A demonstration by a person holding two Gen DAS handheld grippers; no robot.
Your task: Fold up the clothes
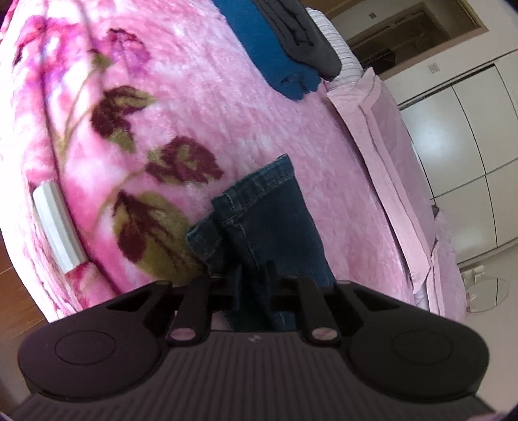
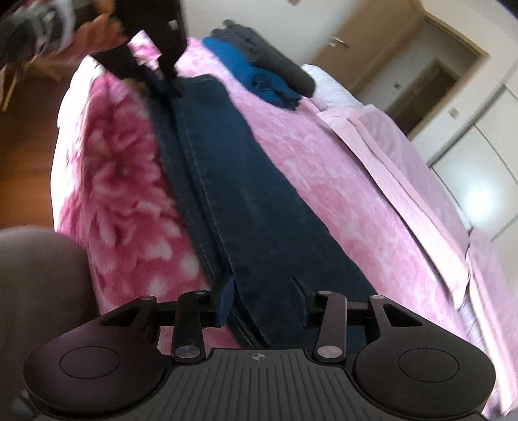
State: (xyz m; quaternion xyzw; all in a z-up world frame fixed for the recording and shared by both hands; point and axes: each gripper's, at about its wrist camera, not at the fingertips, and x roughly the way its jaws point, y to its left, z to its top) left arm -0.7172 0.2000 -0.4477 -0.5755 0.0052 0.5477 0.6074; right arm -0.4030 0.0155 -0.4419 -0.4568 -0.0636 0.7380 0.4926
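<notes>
Pink plush covers the bed (image 1: 226, 107) we work over, a fuzzy blanket woven with dark red and olive leaves and big blooms, soft and a little blurred in both views. Across it lie the dark blue jeans (image 2: 246, 194), folded lengthwise into one long band of stiff denim with pale stitched seams and hemmed cuffs. Our left gripper (image 1: 254, 275) has its jaws drawn nearly together, pinching the denim near the cuffs; from the right wrist view it shows as a black shape at the far end of the band, a hand (image 2: 94, 29) behind it. Our right gripper (image 2: 264, 298) stands about half spread at the near end, the cloth lying between its fingers; we cannot tell whether the pads touch it. Farther up the bed sits a folded blue garment (image 1: 272, 55) with a dark grey garment (image 1: 301, 35) stacked on it, well apart from the jeans. A smooth pale pink sheet (image 1: 378, 136) edges the blanket, with white cabinet doors (image 1: 459, 136) beyond.
</notes>
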